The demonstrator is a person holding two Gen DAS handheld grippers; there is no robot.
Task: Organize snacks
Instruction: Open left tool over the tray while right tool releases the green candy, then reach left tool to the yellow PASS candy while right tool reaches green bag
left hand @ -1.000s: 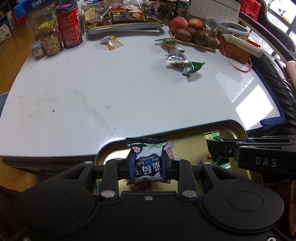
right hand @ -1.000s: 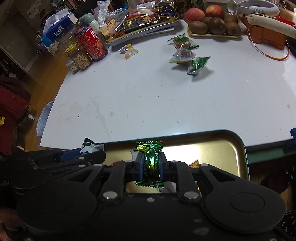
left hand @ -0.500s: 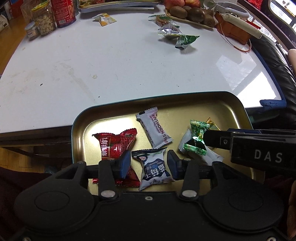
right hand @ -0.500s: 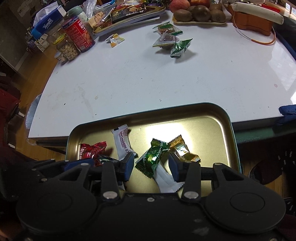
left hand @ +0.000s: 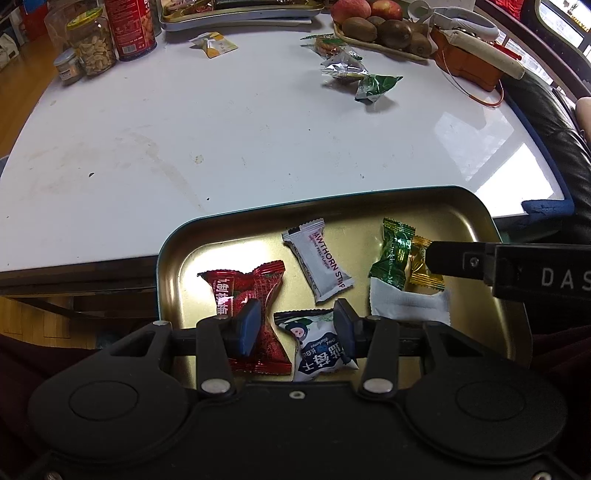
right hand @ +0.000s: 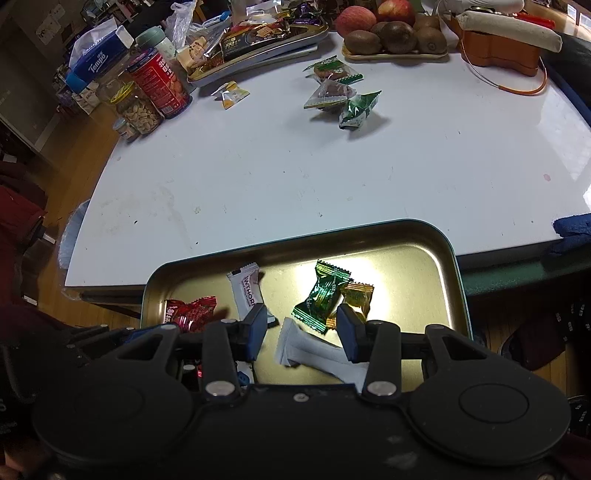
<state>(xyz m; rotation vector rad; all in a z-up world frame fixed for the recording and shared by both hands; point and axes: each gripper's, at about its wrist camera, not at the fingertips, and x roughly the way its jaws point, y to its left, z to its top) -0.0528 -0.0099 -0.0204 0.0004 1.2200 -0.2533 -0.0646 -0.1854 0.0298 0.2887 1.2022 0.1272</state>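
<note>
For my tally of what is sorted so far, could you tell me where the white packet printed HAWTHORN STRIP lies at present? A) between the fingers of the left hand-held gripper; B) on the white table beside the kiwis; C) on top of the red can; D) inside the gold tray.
D: the HAWTHORN STRIP packet lies flat on the floor of the gold tray, clear of the left hand-held gripper.

White table (left hand: 258, 140) w/ smudges. Far left: peanut jar (left hand: 92, 44), red can (left hand: 131, 27) just beside it, small jar (left hand: 68, 68) in front. Tissue box (right hand: 98, 55) behind them. Far right: fruit plate (right hand: 393, 55) w/ kiwis & apples, orange case (right hand: 498, 53) beside it.
</note>
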